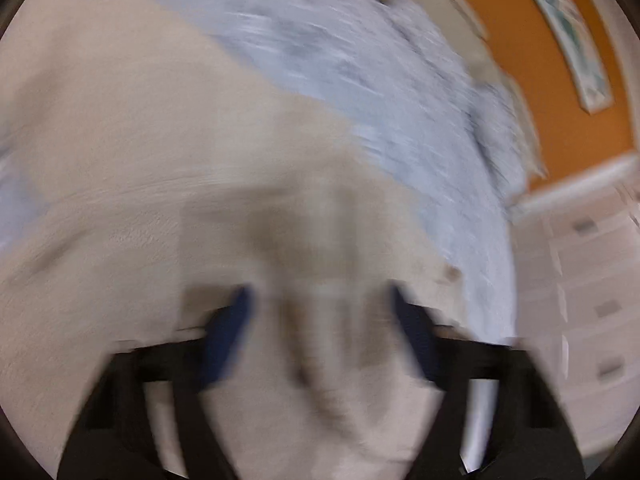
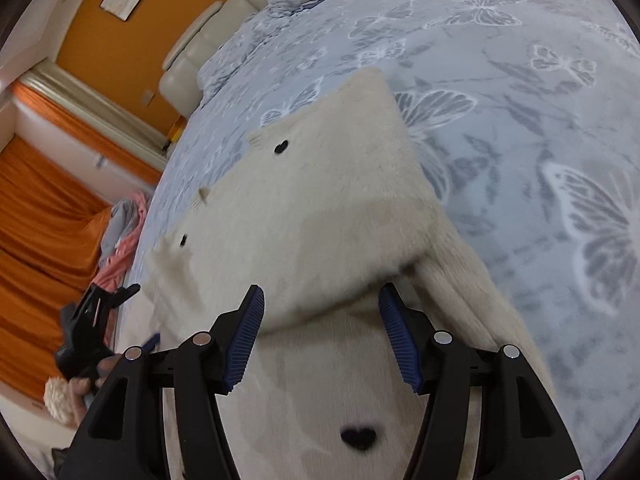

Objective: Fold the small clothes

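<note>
The cream fleece garment point(image 2: 320, 208) lay on the butterfly-print bedspread point(image 2: 540, 120), one part already doubled over onto its body, the folded edge running just ahead of your right gripper point(image 2: 320, 304). You held that gripper's jaws wide apart above the garment, gripping nothing, probably so the flap could settle. Your left gripper point(image 1: 320, 304) hung over the same garment, its jaws also spread; the view was badly blurred, but no cloth seemed pinched. Beyond the bedspread's far-left edge sat a heap of pink and grey clothes point(image 2: 120, 232), likely waiting their turn.
</note>
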